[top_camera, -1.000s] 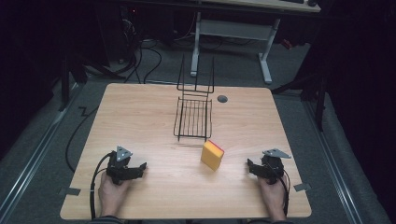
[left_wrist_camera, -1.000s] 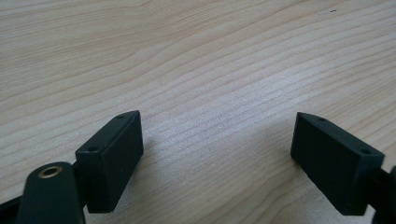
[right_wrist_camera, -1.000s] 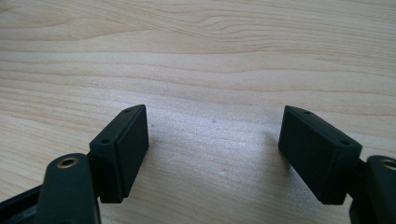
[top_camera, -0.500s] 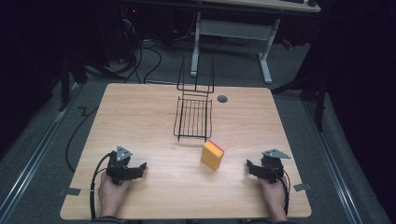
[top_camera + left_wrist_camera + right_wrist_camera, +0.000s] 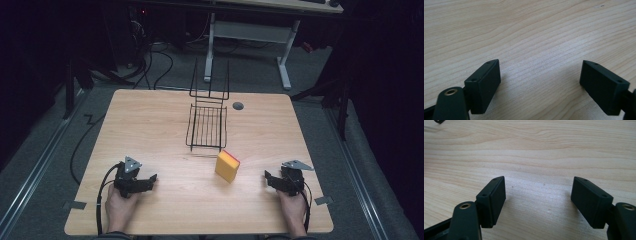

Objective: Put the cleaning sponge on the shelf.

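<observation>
A yellow sponge with an orange-red face [image 5: 227, 166] stands on the wooden table [image 5: 150, 125], just in front of a black wire rack [image 5: 207, 125]. My left gripper [image 5: 152, 179] rests near the front left of the table in a hand; in the left gripper view [image 5: 540, 75] its jaws stand wide apart over bare wood. My right gripper [image 5: 266, 177] lies at the front right, pointing toward the sponge from a short way off. Its jaws [image 5: 537, 192] are open, have just been closing a little, and hold nothing between them.
A round dark cable hole [image 5: 238, 106] sits in the table behind the rack. Grey tape tabs [image 5: 75, 204] mark the front corners. A white desk frame [image 5: 250, 30] and cables on the floor lie beyond the far edge.
</observation>
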`<control>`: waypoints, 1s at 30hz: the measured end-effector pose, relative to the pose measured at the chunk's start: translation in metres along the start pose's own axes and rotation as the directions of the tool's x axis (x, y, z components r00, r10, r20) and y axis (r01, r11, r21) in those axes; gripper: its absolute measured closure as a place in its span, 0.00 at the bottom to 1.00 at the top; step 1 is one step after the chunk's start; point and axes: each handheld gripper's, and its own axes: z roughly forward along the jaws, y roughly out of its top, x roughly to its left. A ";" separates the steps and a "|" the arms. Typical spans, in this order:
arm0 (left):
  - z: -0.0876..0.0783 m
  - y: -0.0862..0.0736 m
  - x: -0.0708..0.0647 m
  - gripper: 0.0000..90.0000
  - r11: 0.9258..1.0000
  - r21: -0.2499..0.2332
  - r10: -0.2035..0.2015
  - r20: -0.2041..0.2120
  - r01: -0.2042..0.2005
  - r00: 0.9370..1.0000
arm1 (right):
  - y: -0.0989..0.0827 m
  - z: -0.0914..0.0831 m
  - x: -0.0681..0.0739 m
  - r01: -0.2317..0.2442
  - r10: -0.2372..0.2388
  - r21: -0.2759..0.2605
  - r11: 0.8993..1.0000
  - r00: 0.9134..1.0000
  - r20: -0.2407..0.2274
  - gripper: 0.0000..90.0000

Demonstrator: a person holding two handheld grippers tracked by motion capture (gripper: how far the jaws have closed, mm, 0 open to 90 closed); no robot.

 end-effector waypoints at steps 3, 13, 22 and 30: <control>0.000 0.000 0.000 0.19 1.000 0.000 0.000 0.000 0.000 1.000 | 0.000 -0.003 0.000 -0.008 0.007 -0.019 1.000 1.000 -0.013 0.32; 0.000 0.000 0.000 0.20 1.000 0.000 0.000 0.000 0.000 1.000 | 0.001 -0.011 0.001 -0.016 0.014 -0.046 0.999 0.999 -0.050 0.32; 0.000 0.000 0.000 0.20 1.000 0.000 0.000 0.000 0.000 1.000 | 0.002 -0.018 0.004 -0.018 0.011 -0.076 0.997 0.995 -0.095 0.31; 0.000 0.000 0.000 0.20 1.000 0.000 0.000 0.000 0.000 1.000 | 0.002 -0.026 0.009 -0.016 0.002 -0.103 0.995 0.990 -0.139 0.31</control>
